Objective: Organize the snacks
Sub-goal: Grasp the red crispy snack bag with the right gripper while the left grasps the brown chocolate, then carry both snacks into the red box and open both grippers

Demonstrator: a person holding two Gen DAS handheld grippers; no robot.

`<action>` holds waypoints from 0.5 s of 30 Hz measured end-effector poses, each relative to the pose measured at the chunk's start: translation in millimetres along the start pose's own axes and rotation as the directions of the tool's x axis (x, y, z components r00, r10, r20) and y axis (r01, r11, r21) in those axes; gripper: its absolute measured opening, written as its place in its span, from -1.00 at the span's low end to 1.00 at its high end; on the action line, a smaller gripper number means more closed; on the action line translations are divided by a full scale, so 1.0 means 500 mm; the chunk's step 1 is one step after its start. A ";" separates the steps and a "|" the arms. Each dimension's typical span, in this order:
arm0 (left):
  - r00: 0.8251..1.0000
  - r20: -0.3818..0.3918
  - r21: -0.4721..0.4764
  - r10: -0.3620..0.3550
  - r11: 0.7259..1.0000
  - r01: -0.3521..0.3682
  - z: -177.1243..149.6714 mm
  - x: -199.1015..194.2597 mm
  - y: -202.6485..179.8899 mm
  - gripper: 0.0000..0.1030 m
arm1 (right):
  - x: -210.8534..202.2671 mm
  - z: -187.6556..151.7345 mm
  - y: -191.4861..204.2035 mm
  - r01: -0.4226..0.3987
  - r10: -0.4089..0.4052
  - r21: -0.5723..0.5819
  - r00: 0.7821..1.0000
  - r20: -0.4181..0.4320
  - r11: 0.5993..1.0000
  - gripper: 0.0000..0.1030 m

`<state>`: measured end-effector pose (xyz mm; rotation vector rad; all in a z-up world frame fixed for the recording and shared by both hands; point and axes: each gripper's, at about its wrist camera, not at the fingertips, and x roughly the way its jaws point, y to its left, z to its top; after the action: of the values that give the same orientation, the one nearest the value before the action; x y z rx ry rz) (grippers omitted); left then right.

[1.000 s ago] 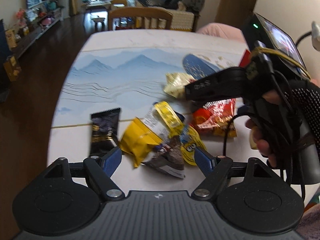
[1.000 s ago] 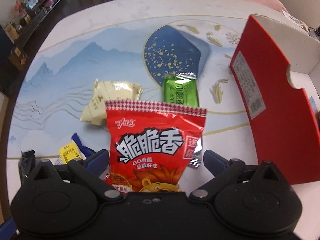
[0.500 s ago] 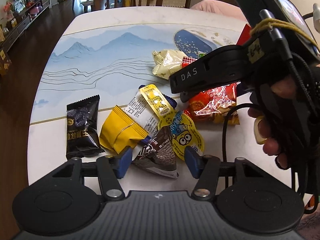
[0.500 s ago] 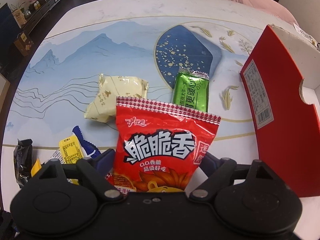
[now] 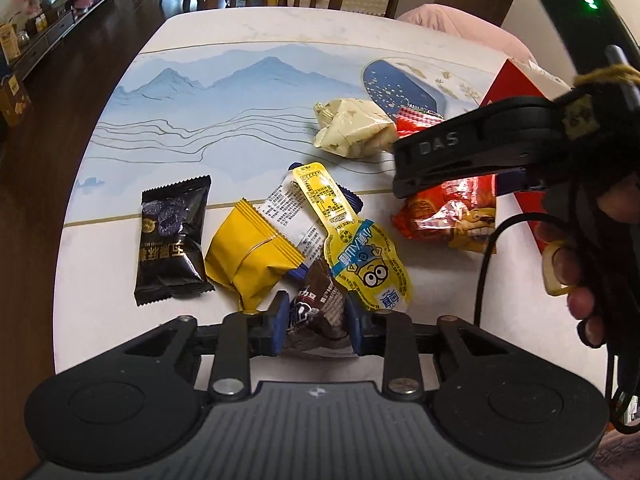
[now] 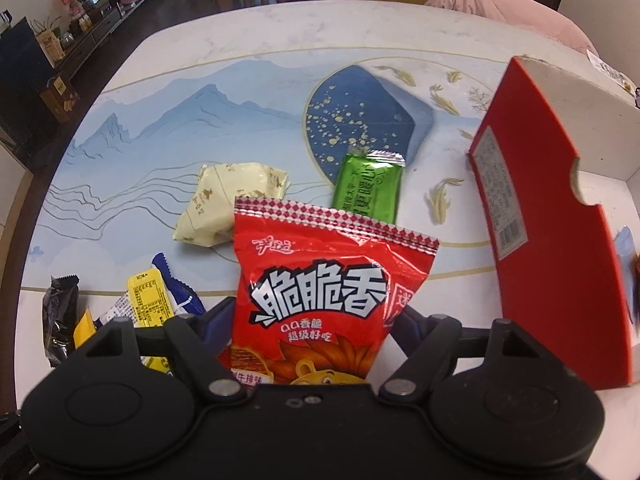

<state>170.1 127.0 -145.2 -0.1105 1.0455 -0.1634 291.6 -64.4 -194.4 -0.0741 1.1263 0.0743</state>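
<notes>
Two tools just closing: left tool (image 5: 316,326) clenched on brown pack (image 5: 320,304); right tool (image 6: 310,330) pinching red bag (image 6: 320,300); lift straight up, clear of neighbours, toward box (image 6: 552,248).

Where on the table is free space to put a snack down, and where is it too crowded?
Free: the mountain print on the table beyond the black packet, and the strip between the green packet and the red box. Crowded: the pile around the yellow packet.
</notes>
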 end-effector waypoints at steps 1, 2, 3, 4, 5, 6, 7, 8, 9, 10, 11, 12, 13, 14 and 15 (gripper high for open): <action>1.000 0.001 -0.005 -0.001 1.000 0.001 -0.001 -0.002 0.000 -0.46 | -0.004 -0.002 -0.005 -0.006 0.006 0.007 1.000 0.001 1.000 0.52; 1.000 0.003 -0.007 -0.002 1.000 0.002 -0.003 -0.004 0.000 -0.47 | -0.009 -0.003 -0.011 -0.013 0.013 0.013 1.000 0.001 1.000 0.52; 1.000 0.006 -0.008 -0.004 1.000 0.004 -0.004 -0.006 0.000 -0.48 | -0.014 -0.005 -0.016 -0.019 0.019 0.018 1.000 0.002 1.000 0.52; 1.000 0.008 -0.009 -0.005 1.000 0.005 -0.005 -0.008 0.000 -0.50 | -0.020 -0.007 -0.021 -0.025 0.025 0.021 1.000 0.003 0.999 0.52; 1.000 0.009 -0.012 -0.007 1.000 0.007 -0.006 -0.010 0.000 -0.51 | -0.027 -0.009 -0.027 -0.031 0.031 0.025 1.000 0.005 0.999 0.52; 1.000 0.011 -0.017 -0.007 1.000 0.007 -0.007 -0.012 0.000 -0.51 | -0.035 -0.011 -0.032 -0.040 0.040 0.028 0.999 0.007 0.999 0.52; 1.000 0.014 -0.020 -0.004 1.000 0.005 -0.008 -0.015 0.001 -0.51 | -0.044 -0.013 -0.037 -0.050 0.050 0.030 0.999 0.010 0.998 0.52; 1.000 0.016 -0.024 -0.002 1.000 0.003 -0.009 -0.018 0.001 -0.51 | -0.053 -0.015 -0.041 -0.058 0.058 0.030 0.998 0.012 0.998 0.52; 1.000 0.020 -0.029 -0.003 1.000 0.003 -0.009 -0.021 0.001 -0.51 | -0.063 -0.017 -0.046 -0.067 0.067 0.030 0.998 0.015 0.997 0.52; 1.000 0.024 -0.033 -0.004 0.999 0.005 -0.009 -0.026 0.001 -0.51 | -0.072 -0.019 -0.051 -0.077 0.077 0.031 0.997 0.017 0.997 0.52; 1.000 0.029 -0.037 -0.005 0.999 0.006 -0.010 -0.030 0.001 -0.51 | -0.082 -0.021 -0.057 -0.087 0.086 0.032 0.996 0.019 0.996 0.52; 0.999 0.034 -0.039 -0.004 0.999 0.005 -0.010 -0.035 0.000 -0.51 | -0.093 -0.023 -0.063 -0.094 0.094 0.032 0.995 0.020 0.995 0.52; 0.999 0.038 -0.040 -0.003 0.999 0.005 -0.011 -0.040 0.000 -0.51 | -0.103 -0.025 -0.069 -0.102 0.101 0.032 0.995 0.022 0.994 0.52; 0.999 0.043 -0.040 0.000 0.999 0.002 -0.010 -0.044 0.000 -0.51 | -0.112 -0.028 -0.074 -0.108 0.107 0.032 0.994 0.023 0.994 0.52; 0.999 0.046 -0.043 0.004 0.999 -0.002 -0.010 -0.048 0.000 -0.51 | -0.122 -0.029 -0.081 -0.115 0.114 0.034 0.993 0.023 0.993 0.52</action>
<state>153.9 131.4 -127.3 -0.1508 1.0033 -0.1348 256.3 -107.7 -144.4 0.0224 1.1096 0.1571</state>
